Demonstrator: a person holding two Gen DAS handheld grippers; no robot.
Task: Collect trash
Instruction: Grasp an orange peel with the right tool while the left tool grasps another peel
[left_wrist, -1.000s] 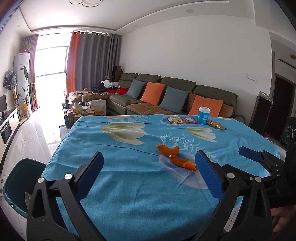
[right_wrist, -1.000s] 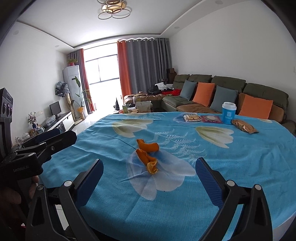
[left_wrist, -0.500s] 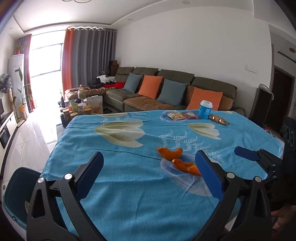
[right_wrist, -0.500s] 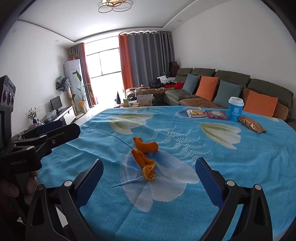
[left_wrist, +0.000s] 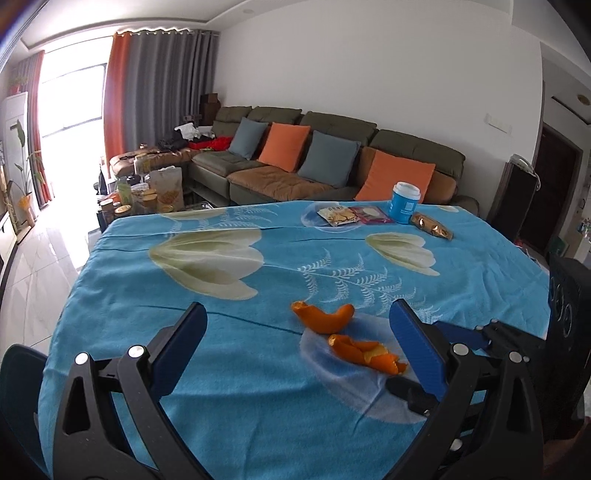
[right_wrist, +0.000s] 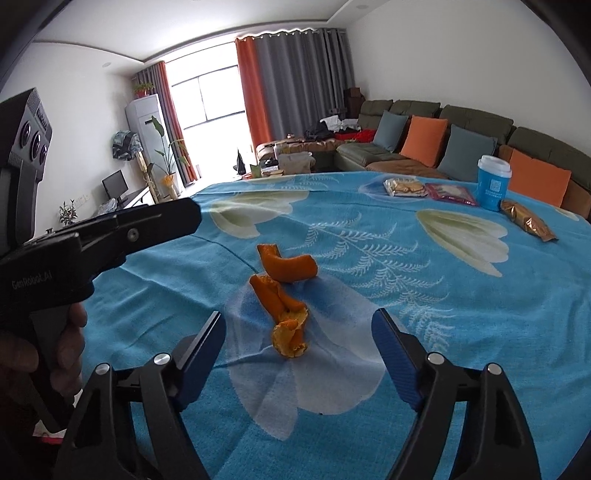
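From my left tool, jaws spread wide and empty over the blue flowered surface: two orange peels lie at two o'clock, the curled one just behind the flat one, which lies just inside my right-hand pad. My right tool's tip crowds in at three o'clock. At one o'clock, far across, a blue cup stands amid snack packets. A dark bin shows at nine o'clock past the near edge.

From my right tool, jaws just narrowing, gripping nothing: the nearer peel lies between the pads at twelve o'clock, untouched, the other peel beyond. My left tool juts in at ten o'clock. Bare cloth runs to the cup and gold packet at two o'clock.
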